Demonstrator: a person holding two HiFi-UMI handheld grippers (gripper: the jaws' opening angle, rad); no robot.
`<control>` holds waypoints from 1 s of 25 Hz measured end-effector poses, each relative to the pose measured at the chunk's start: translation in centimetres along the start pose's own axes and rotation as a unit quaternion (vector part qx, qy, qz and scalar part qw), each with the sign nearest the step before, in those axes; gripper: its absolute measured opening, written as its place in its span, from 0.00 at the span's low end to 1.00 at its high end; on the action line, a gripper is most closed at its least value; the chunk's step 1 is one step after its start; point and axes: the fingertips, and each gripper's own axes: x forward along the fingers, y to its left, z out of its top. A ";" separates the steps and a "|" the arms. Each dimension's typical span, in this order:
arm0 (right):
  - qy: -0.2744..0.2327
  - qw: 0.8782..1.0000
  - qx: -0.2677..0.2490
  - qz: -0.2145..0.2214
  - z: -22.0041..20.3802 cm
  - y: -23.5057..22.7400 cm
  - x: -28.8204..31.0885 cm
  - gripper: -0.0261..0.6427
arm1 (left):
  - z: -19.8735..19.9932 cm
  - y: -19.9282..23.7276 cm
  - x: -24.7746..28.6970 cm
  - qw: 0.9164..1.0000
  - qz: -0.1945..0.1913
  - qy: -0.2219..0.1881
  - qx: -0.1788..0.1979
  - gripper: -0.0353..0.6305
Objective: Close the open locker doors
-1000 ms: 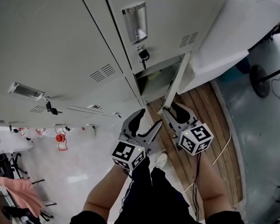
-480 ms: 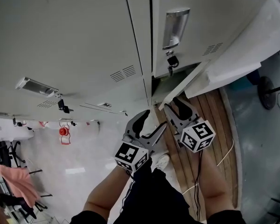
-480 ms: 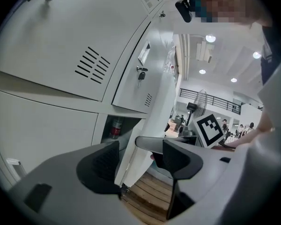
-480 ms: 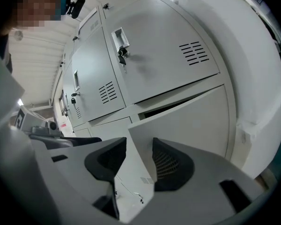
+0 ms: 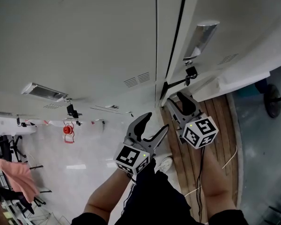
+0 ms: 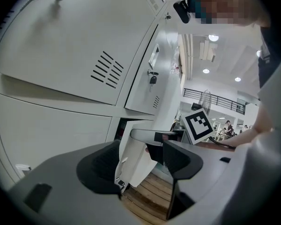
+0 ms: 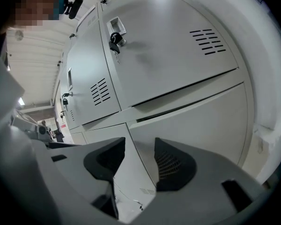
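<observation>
The lower grey locker door [image 5: 172, 93] stands slightly ajar, with a dark gap along its left edge. My right gripper [image 5: 179, 105] is at that free edge. In the right gripper view the door [image 7: 201, 125] has its edge running between the two pads [image 7: 171, 168]; the jaws have just been opening and stand apart around it. My left gripper [image 5: 152, 125] hangs open just left of it with nothing held. Between its jaws the left gripper view shows the door's bottom corner [image 6: 133, 165] and the right gripper's finger [image 6: 152, 136] on the door's edge.
Closed grey lockers [image 5: 84, 41] with handles and keys [image 5: 191, 72] fill the wall. A wooden platform [image 5: 225, 125] lies below the door. A white covered object [image 5: 253, 74] stands right. A red item [image 5: 68, 130] and pink cloth [image 5: 18, 177] lie on the floor left.
The lower door has swung from wide open to nearly against the locker. Both grippers have moved along with it toward the lockers, the right one staying at the door's edge.
</observation>
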 end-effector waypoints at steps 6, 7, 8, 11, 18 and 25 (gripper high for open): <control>-0.003 1.000 -0.003 0.003 0.5 -0.4 1.9 0.33 | -0.1 1.0 0.5 1.000 0.001 0.005 -0.004 0.51; -0.004 1.000 -0.002 0.003 0.6 -0.5 2.2 0.33 | -0.3 1.1 0.6 1.000 0.000 0.007 -0.005 0.51; -0.004 1.000 -0.001 0.004 0.6 -0.5 2.4 0.33 | -0.3 1.2 0.7 1.000 -0.001 0.008 -0.005 0.51; -0.005 1.000 0.000 0.003 0.8 -0.8 3.1 0.33 | -0.3 1.6 1.2 1.000 -0.003 0.011 -0.005 0.51; -0.007 1.000 0.001 0.003 1.1 -1.1 3.8 0.33 | -0.3 2.1 1.6 1.000 -0.004 0.016 -0.007 0.51; -0.009 1.000 0.004 0.004 1.1 -1.1 3.8 0.33 | -0.2 2.1 1.5 1.000 -0.002 0.016 -0.010 0.51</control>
